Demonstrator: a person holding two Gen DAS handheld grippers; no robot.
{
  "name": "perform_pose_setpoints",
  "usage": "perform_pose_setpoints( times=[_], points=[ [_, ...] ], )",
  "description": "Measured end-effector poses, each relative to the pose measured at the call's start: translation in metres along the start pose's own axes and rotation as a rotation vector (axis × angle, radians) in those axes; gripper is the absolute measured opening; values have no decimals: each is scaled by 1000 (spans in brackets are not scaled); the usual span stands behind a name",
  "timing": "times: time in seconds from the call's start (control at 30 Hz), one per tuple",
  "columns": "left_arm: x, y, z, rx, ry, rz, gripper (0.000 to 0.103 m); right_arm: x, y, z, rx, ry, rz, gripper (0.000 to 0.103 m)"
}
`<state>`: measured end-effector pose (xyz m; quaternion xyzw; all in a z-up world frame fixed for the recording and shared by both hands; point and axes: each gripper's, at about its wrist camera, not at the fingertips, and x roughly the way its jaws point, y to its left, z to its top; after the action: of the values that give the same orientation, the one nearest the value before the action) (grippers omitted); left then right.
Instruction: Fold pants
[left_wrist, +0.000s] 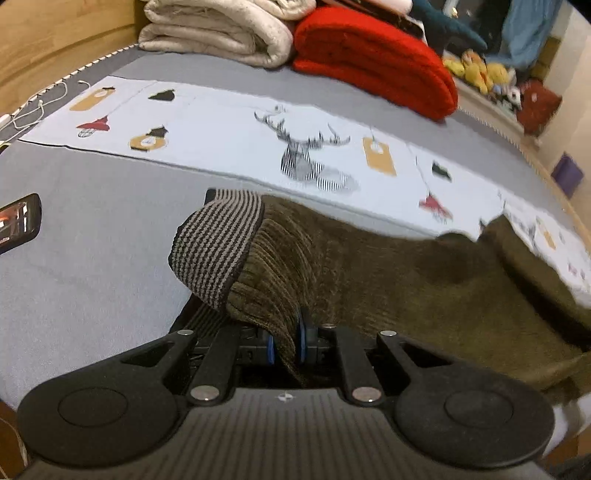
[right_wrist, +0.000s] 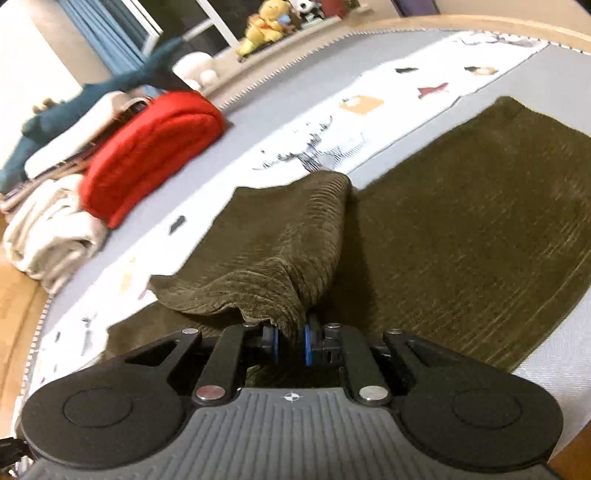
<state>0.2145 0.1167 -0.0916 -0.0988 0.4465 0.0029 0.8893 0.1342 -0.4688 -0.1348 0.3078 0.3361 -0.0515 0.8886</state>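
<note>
Pants — dark olive corduroy — are lying spread on a grey bed cover, partly overlapping a pale printed cloth with a stag and small lantern motifs. The left gripper is pinching a bunched corduroy edge between its blue pads, jaws nearly closed on the fabric; just above that grip a striped ribbed band of the garment is standing lifted off the cover and folding over to the left. The right gripper is likewise clamping a gathered ridge of the same corduroy, jaws nearly together, and the raised cloth is draping away from it in a tent shape over the flat part of the garment. To the right in that view, a broad panel of the pants is lying flat on the cover.

At the far side of the bed, a folded red blanket is sitting beside a folded cream blanket — the two touching. A phone is lying on the cover at the left edge of the left wrist view, and yellow plush toys are showing on a ledge beyond the bed.
</note>
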Motion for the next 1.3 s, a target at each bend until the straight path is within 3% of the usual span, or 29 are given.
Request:
perform_pose_setpoints(
  times=[0.1, 0.2, 0.33, 0.4, 0.47, 0.5, 0.53, 0.57, 0.6, 0.63, 0.7, 0.8, 0.9, 0.97, 1.03, 1.1, 1.2, 1.3],
  points=[
    [15, -2, -6, 34, 43, 28, 14, 15, -8, -1, 5, 107, -48, 12],
    [26, -10, -10, 88, 51, 75, 15, 37, -6, -5, -70, 198, -128, 12],
    [30, -16, -14, 110, 36, 116, 21, 42, 0, -6, -118, 199, -150, 12],
    [29, -11, -14, 92, 34, 119, 30, 42, -1, -6, -99, 202, -147, 12],
    [25, -4, -12, 66, 33, 111, 44, 41, -3, -4, -73, 206, -139, 13],
    [22, 1, -11, 44, 37, 107, 56, 41, -4, -4, -54, 207, -133, 20],
    [18, 5, -10, 22, 38, 133, 83, 36, -9, -3, -35, 204, -135, 25],
    [14, 10, -10, 4, 32, 199, 101, 33, -11, -2, -18, 192, -146, 36],
    [6, 13, -10, -11, 0, 281, 102, 27, -13, -1, -2, 169, -165, 48],
    [-3, 16, -13, -10, -52, 324, 102, 19, -14, -1, 5, 144, -181, 53],
    [-16, 19, -15, 16, -110, 328, 102, 8, -13, -2, -2, 87, -199, 65],
    [-17, 13, -13, 54, -143, 327, 102, 0, -2, -4, -52, 18, -219, 66],
    [-6, -3, -10, 144, -127, 368, 102, -3, 12, -13, -75, -22, -295, 68],
    [-5, -18, -12, 217, -150, 396, 103, -6, 17, -26, -50, -19, -368, 70],
    [-5, -32, -13, 268, -187, 416, 103, -10, 22, -39, -23, -1, -384, 70],
    [-1, -43, -7, 287, -216, 450, 103, -15, 29, -45, -41, -11, -386, 70],
    [1, -53, 4, 294, -278, 497, 103, -28, 42, -44, -115, -106, -429, 70],
    [6, -57, 16, 268, -272, 447, 103, -22, 62, -30, -226, -138, -379, 78]
  ],
)
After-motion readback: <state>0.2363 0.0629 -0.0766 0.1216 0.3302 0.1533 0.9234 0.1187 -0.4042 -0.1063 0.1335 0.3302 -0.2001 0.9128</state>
